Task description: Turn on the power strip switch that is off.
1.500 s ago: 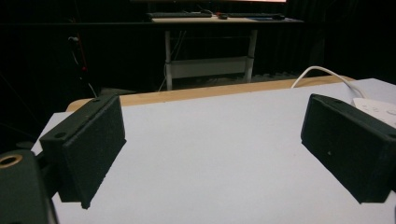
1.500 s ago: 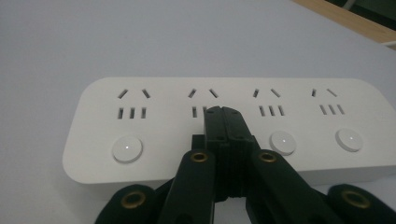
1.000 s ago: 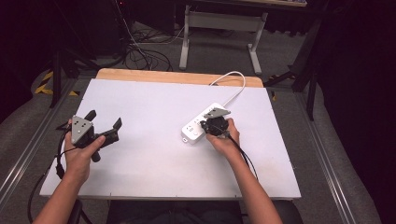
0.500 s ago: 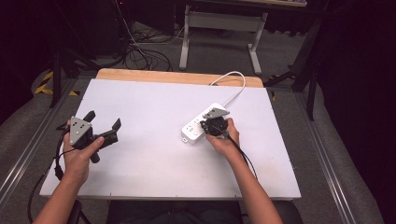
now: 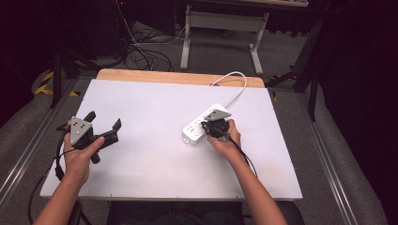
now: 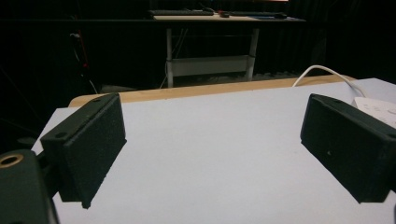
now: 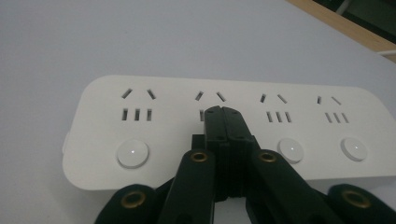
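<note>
A white power strip lies right of the table's middle, its white cable running to the far edge. It has several sockets, each with a round button. My right gripper is shut, jaws pressed together with nothing between them, tips resting on the strip over the second button's place, which is hidden. In the high view the right gripper sits on the strip. My left gripper is held over the table's left side, open wide and empty, its pads far apart.
The white table top has a wooden strip along its far edge. Beyond it stand a metal frame table and loose cables on the floor. A rail runs along the left.
The left gripper has drifted slightly toward the left. The right gripper stays on the power strip with almost no movement.
</note>
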`<state>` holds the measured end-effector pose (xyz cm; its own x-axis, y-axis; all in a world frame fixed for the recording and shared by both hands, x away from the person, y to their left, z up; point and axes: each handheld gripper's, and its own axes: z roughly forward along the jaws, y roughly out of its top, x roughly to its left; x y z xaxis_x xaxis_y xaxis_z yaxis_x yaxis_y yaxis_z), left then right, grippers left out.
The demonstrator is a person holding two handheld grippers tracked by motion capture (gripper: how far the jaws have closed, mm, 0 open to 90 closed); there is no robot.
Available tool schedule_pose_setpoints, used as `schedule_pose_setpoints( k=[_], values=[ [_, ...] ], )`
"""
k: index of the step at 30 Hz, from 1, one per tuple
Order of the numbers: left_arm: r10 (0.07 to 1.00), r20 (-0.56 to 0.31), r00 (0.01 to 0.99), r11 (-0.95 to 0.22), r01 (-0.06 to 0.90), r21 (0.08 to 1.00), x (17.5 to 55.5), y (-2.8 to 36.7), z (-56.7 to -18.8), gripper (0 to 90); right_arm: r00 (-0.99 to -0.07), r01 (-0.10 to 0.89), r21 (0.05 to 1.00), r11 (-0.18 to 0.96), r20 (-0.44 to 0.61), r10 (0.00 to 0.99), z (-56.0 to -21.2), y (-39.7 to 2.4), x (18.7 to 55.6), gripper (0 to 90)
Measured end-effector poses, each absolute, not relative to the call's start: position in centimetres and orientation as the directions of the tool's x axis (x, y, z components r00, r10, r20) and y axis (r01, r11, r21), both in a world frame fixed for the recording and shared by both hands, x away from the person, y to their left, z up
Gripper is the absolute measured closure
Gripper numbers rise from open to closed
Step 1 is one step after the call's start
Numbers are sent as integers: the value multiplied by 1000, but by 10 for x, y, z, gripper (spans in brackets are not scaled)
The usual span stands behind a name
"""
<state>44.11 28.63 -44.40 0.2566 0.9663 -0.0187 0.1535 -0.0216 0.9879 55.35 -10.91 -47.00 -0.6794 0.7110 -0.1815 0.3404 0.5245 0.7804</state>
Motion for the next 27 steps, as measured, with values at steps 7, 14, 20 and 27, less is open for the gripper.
schedule_pose_setpoints(
  k=[7, 14, 20, 27],
  values=[
    [967, -26, 254, -15, 159, 987, 441, 289, -444, 74, -678, 347, 783, 516, -171, 715, -470, -110, 554, 900],
    [967, -19, 255, -23, 161, 987, 441, 288, -444, 74, -678, 323, 782, 534, -202, 706, -471, -108, 552, 900],
    [967, -21, 252, -21, 163, 986, 441, 288, -445, 74, -681, 310, 789, 531, -206, 702, -472, -110, 551, 900],
    [967, -21, 254, -21, 162, 987, 442, 288, -445, 75, -681, 352, 816, 458, -112, 723, -473, -116, 556, 900]
  ],
)
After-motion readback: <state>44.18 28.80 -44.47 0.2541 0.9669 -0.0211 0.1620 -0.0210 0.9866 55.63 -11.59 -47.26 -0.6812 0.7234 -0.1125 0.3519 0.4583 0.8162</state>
